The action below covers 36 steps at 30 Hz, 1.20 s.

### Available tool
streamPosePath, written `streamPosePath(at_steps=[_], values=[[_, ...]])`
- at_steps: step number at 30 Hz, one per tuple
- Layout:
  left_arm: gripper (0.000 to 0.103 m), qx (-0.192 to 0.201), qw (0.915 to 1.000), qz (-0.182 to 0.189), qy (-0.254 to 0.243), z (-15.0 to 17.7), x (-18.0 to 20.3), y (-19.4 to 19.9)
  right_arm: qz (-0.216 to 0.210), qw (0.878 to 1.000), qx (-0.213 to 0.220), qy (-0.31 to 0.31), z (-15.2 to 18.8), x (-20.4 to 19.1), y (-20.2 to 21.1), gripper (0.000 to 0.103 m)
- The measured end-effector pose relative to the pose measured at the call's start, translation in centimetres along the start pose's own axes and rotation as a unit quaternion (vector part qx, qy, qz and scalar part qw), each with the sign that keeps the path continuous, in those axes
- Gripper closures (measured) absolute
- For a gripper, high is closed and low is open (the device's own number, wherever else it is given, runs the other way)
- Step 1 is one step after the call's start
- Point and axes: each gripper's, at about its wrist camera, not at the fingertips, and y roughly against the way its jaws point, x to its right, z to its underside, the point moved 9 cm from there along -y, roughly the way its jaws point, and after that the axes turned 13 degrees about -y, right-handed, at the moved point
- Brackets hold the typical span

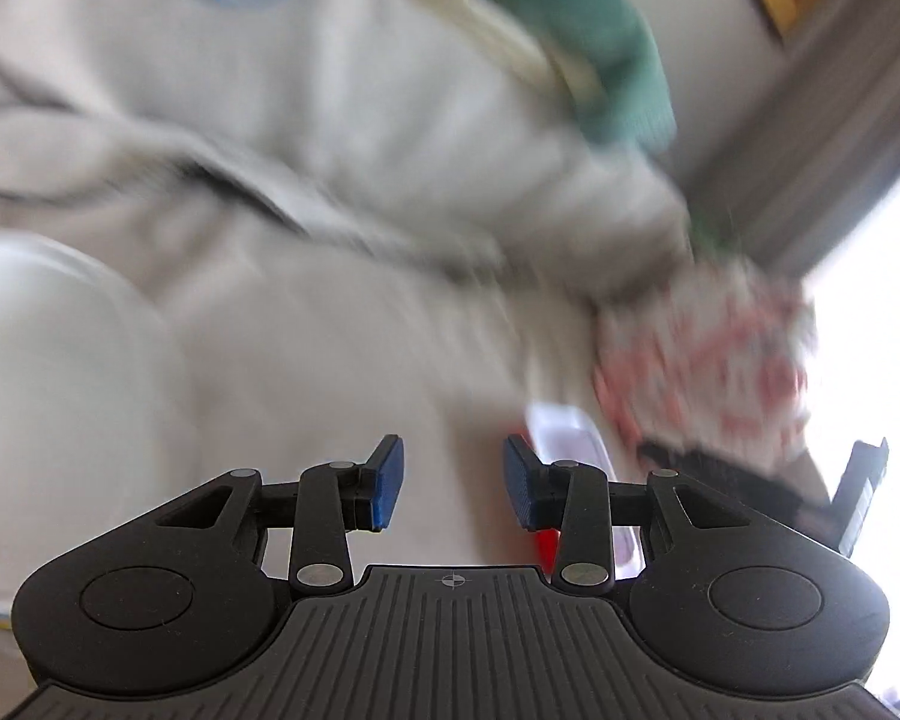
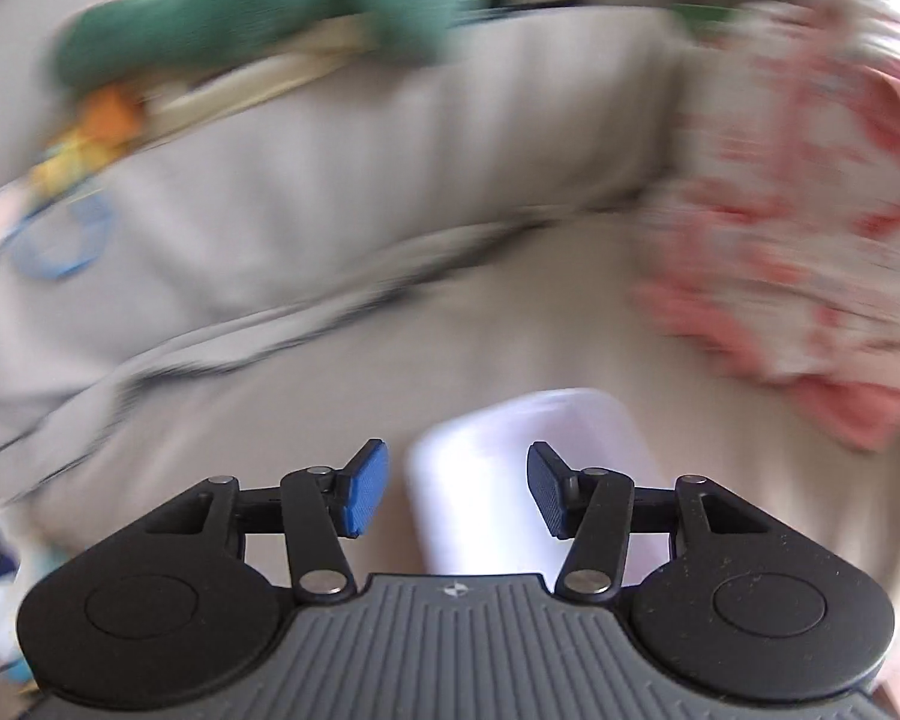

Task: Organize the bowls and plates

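Evidently, step: both grippers seem in transit over the grey fabric couch (image 2: 390,312).
Left gripper (image 1: 453,483): jaws apart, empty.
Right gripper (image 2: 457,489): jaws apart, nothing pinched; pale rounded plastic dish (image 2: 510,438) just beyond.
Next: likely steadying before gripping that dish.

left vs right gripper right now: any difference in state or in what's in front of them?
The left gripper has bare grey fabric behind its gap; the right gripper has a pale lilac-white container behind its gap. A white dish sits off the left gripper's left; none shows by the right gripper. Both are open, holding nothing, with blue pads.
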Motion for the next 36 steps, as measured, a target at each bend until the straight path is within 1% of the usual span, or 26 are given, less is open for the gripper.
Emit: streamPosePath(at_steps=[1, 2, 3, 5, 6, 7, 8, 10, 13, 14, 15, 16, 17, 18, 20, 24, 27, 31, 33, 36], values=[[0.062, -0.022, 0.9996, 0.013, -0.009, 0.4, 1.7, -2.1, 0.024, 1.000, 0.007, -0.019, -0.5, 2.5, -0.7, 0.051], [0.062, -0.039, 0.9988, 0.027, -0.015, 0.9, 3.1, -4.0, 0.036, 0.998, 0.006, -0.042, -0.7, 4.5, -1.5, 0.051], [0.062, -0.055, 0.9976, 0.039, -0.018, 1.4, 4.5, -5.7, 0.034, 0.997, -0.003, -0.071, -0.6, 6.4, -2.4, 0.051], [0.062, -0.080, 0.9952, 0.052, -0.024, 1.9, 6.6, -9.1, 0.008, 0.992, -0.029, -0.126, 0.1, 9.2, -4.2, 0.051], [0.062, -0.091, 0.9943, 0.049, -0.026, 2.2, 7.4, -10.8, -0.001, 0.989, -0.041, -0.142, 0.6, 10.2, -5.0, 0.051], [0.062, -0.100, 0.9937, 0.042, -0.028, 2.6, 7.9, -12.1, -0.004, 0.985, -0.061, -0.160, 1.3, 10.8, -5.7, 0.052], [0.062, -0.109, 0.9931, 0.032, -0.030, 2.8, 8.4, -13.5, -0.013, 0.983, -0.077, -0.169, 1.5, 10.9, -6.2, 0.052], [0.062, -0.126, 0.9914, 0.013, -0.032, 3.2, 8.9, -15.7, -0.036, 0.981, -0.087, -0.170, 1.6, 10.6, -6.5, 0.052], [0.062, -0.147, 0.9888, 0.012, -0.019, 4.1, 9.1, -18.0, -0.060, 0.980, -0.110, -0.157, 2.4, 9.8, -6.8, 0.052], [0.066, -0.151, 0.9884, 0.014, -0.015, 4.4, 9.1, -18.5, -0.071, 0.979, -0.121, -0.151, 2.7, 9.4, -6.9, 0.052], [0.069, -0.154, 0.9879, 0.011, -0.015, 4.7, 9.0, -18.6, -0.081, 0.977, -0.131, -0.148, 3.1, 9.1, -6.7, 0.054], [0.074, -0.157, 0.9875, 0.002, -0.020, 5.0, 8.9, -18.7, -0.083, 0.976, -0.134, -0.150, 3.2, 9.0, -6.8, 0.057], [0.082, -0.160, 0.9867, -0.005, -0.024, 5.3, 8.6, -18.5, -0.081, 0.976, -0.133, -0.153, 3.3, 8.9, -6.8, 0.059], [0.083, -0.164, 0.9862, -0.007, -0.025, 5.6, 8.4, -18.2, -0.082, 0.975, -0.134, -0.158, 3.4, 8.9, -6.7, 0.060], [0.083, -0.167, 0.9857, -0.006, -0.022, 6.0, 7.8, -17.1, -0.097, 0.971, -0.141, -0.168, 3.9, 8.5, -6.1, 0.060], [0.083, -0.173, 0.9846, -0.027, -0.010, 7.1, 5.3, -13.6, -0.132, 0.963, -0.177, -0.156, 6.1, 6.4, -5.5, 0.060], [0.083, -0.176, 0.9835, -0.041, 0.001, 8.5, 3.7, -10.3, -0.151, 0.961, -0.201, -0.118, 8.7, 3.7, -4.7, 0.060], [0.083, -0.182, 0.9796, -0.084, -0.005, 10.7, 1.5, -6.1, -0.182, 0.952, -0.234, -0.071, 12.2, 0.0, -3.6, 0.060], [0.083, -0.183, 0.9783, -0.096, 0.001, 11.4, 0.5, -4.9, -0.191, 0.949, -0.248, -0.039, 13.8, -1.6, -3.3, 0.060], [0.083, -0.173, 0.9797, -0.100, 0.018, 11.2, -0.7, -4.6, -0.184, 0.957, -0.225, -0.003, 14.3, -2.5, -2.8, 0.060]])
